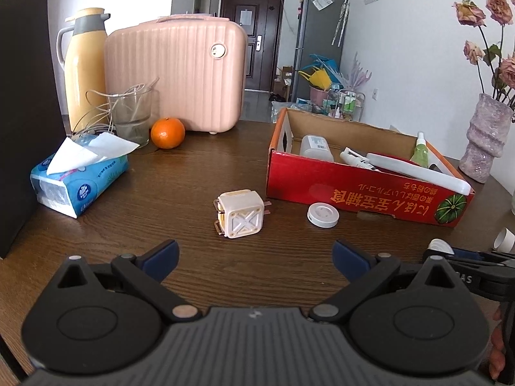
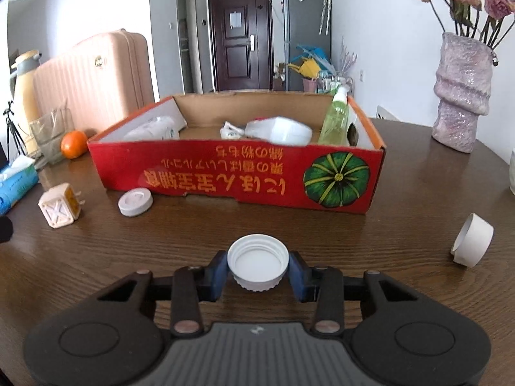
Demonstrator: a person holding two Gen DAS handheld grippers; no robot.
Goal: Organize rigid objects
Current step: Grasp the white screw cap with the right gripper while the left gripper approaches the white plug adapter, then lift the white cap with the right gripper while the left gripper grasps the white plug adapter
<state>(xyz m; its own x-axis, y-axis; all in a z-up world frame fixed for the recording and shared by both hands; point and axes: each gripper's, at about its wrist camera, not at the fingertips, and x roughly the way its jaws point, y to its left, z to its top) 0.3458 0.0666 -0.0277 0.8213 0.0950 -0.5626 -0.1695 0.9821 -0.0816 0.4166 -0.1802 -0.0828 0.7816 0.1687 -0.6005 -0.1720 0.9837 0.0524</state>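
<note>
On a dark wooden table (image 2: 402,193), a sorting job is mid-pick. At far left stand a black panel, a blue tissue pack (image 1: 77,180), a yellow thermos (image 1: 84,64), a glass (image 1: 132,119), an orange (image 1: 167,133) and a pink ribbed case (image 1: 175,70), none of them part of the work so far as can be judged.

Ahead of the left gripper (image 1: 254,254), whose jaws stand wide apart with nothing between them, a cream plug adapter (image 1: 239,214) sits on bare wood; to its right a flat white disc (image 1: 322,215) lies just in front of the red cardboard box (image 2: 231,173). The box already holds a clear container, a white tube, a long white piece and a green spray bottle (image 2: 336,119).

Nearer the camera, the right gripper (image 2: 257,268) has its blue pads (image 2: 218,270) pressed against both sides of a white screw cap (image 2: 257,262), open side up, apparently at table level in front of the box. Farther right a small white cup (image 2: 473,239) lies on its side, and a lilac vase (image 2: 462,93) of dried roses stands at the table's far edge.

The step in hand looks like securing the cap. The next move likely calls for lifting it clear of the box's front wall, carrying it forward over a free spot inside, and only then letting go; adapter, disc and cup remain.
</note>
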